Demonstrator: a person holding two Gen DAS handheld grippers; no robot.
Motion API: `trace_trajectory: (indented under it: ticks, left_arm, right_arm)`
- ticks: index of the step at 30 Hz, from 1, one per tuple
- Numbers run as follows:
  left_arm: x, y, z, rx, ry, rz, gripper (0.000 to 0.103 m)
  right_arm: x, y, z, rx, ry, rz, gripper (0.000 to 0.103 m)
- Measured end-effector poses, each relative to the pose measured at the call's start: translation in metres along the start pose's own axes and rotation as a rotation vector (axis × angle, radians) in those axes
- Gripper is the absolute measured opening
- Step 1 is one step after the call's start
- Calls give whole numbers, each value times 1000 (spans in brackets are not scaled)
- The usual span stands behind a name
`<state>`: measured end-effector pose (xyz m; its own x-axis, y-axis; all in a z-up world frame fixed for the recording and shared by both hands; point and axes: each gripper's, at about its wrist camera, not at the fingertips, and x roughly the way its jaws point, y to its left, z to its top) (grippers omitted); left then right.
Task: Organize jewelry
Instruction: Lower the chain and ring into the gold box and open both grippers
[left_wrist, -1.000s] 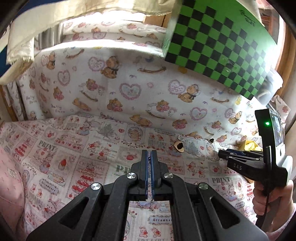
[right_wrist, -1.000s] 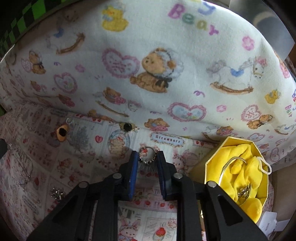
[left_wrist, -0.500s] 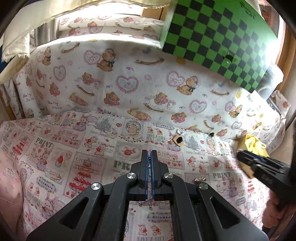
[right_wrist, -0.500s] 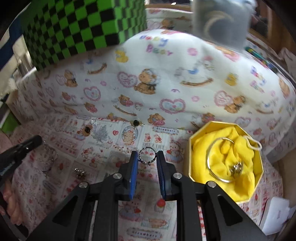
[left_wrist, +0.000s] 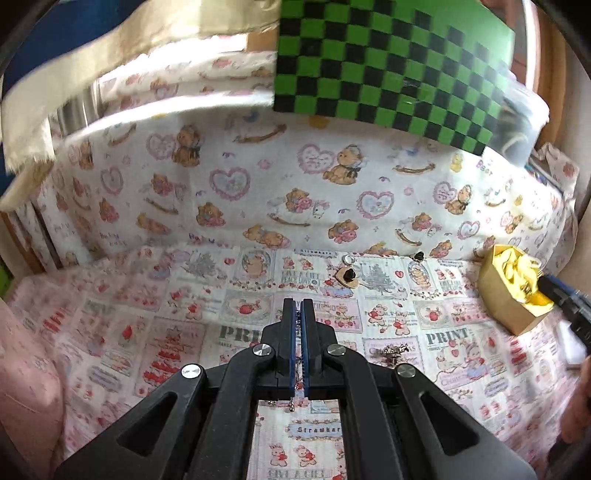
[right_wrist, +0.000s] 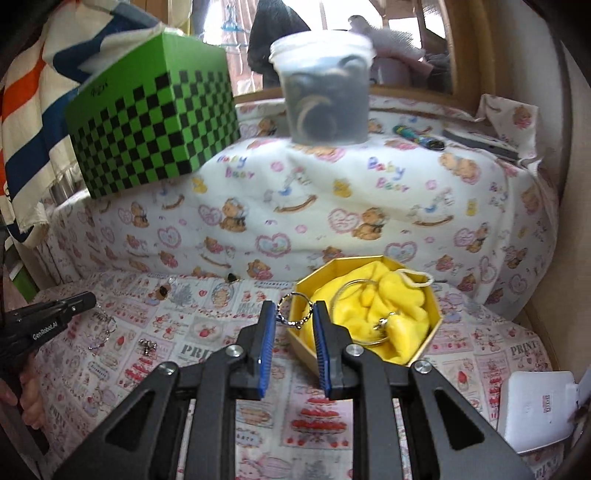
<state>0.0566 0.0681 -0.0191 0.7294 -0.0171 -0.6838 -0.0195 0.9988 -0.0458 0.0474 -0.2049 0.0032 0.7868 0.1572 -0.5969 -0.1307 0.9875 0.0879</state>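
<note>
My left gripper (left_wrist: 302, 305) is shut on a thin silver chain (left_wrist: 297, 397); the chain hangs from it in the right wrist view (right_wrist: 103, 325). My right gripper (right_wrist: 293, 314) holds a small ring with a beaded chain (right_wrist: 291, 308) between its pads, level with the near-left rim of the gold octagonal box (right_wrist: 424, 345) lined with yellow cloth. A large silver hoop (right_wrist: 354, 295) and a small charm (right_wrist: 382, 325) lie in the box. The box also shows in the left wrist view (left_wrist: 506, 295). A heart earring (left_wrist: 347, 277), a black stud (left_wrist: 419, 254) and a small silver piece (left_wrist: 393, 350) lie on the cloth.
A green-black checkered box (right_wrist: 155, 125) and a clear tub (right_wrist: 325, 96) stand on the raised bear-print ledge behind. A white box (right_wrist: 535, 410) lies at the right front. A pink cushion (left_wrist: 26, 398) is at the left.
My right gripper rose and carried the ring rightward to the gold box's rim. My left gripper stayed shut on the chain and turned right, bringing the box into view.
</note>
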Motion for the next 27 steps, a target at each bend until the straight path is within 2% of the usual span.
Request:
trace_trajectory:
  ticks: [2,5,11,13,17,20,23,27]
  left_arm:
    - [-6,-8,0,37,-17,7,1]
    - [-24,-17,3,50,-54,-40,1]
    - [-69,-45,21,84,-168,-69,1]
    - [-79,-57,28,93,-186,-101,1]
    - [-87,-80,43,90,-186,-179,1]
    - [-89,-97,53,89,-194,-209,1]
    - [-88,-112,61,101,-204,-194,1]
    - [-87,-126,65,130,-209,-184,1]
  right_arm:
    - [-8,-12,3,11,-8,22,19]
    - [-19,-22,4,25,-45,52,19]
    - [-13,-21,2,59,-76,57,19]
    - [-17,-21,3,47,-106,45,19]
    - [-24,-29,4,63,-146,77,19]
    - [-14,-37,2,94,-112,82,19]
    - [7,-41,-3,118,-40,54,19]
    - [7,-47,-1,134,-52,48,19]
